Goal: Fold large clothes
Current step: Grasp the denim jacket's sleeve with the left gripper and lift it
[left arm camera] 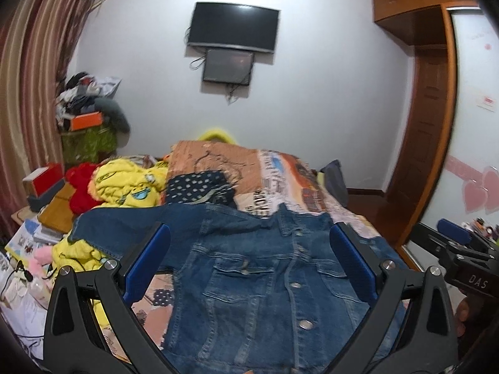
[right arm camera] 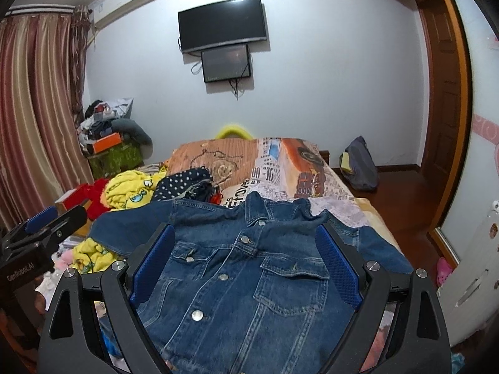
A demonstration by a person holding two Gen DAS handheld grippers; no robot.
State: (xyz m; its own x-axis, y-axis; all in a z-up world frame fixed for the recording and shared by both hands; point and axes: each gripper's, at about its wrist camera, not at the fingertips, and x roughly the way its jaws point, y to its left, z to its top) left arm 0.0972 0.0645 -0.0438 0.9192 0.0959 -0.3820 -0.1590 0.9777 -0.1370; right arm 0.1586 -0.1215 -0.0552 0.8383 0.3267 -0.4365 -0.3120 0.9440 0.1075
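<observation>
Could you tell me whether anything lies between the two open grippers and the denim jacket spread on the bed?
Nothing visible does. The denim jacket lies front up, uncovered, with the right gripper and left gripper open directly over it.

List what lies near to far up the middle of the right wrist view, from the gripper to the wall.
right gripper → denim jacket → patterned bedspread → yellow item behind the bed's far end → small screen → wall TV.

the denim jacket [right arm camera: 249, 268] lies front-up on the bed [right arm camera: 352, 205], collar away; a clothes heap [right arm camera: 134, 193] lies left, a television [right arm camera: 223, 23] on the wall behind.
</observation>
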